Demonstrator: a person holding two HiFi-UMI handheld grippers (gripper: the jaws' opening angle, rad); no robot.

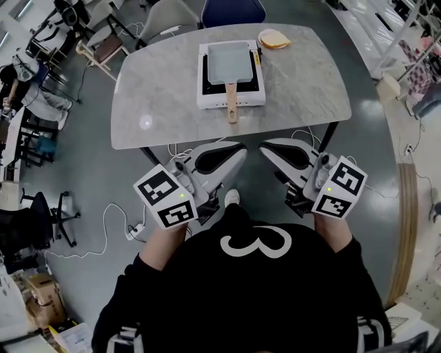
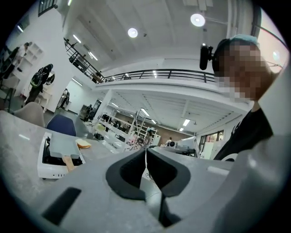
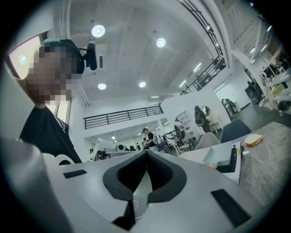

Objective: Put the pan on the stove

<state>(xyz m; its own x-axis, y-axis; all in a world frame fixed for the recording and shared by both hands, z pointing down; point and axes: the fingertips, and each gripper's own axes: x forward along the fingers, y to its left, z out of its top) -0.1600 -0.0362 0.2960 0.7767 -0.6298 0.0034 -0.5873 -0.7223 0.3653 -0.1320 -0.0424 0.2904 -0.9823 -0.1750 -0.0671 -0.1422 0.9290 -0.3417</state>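
Observation:
A square grey pan with a wooden handle sits on the white portable stove, on the far half of the marble table. Both grippers hang below the table's near edge, close to the person's chest, tips turned toward each other. The left gripper is shut and holds nothing, and so is the right gripper. In the left gripper view the shut jaws point past the pan on the stove. The right gripper view shows shut jaws and the pan at the right.
A slice of bread lies beside the stove at the table's far right. A blue chair and a grey chair stand behind the table. Cables trail over the floor at the left, near more chairs and clutter.

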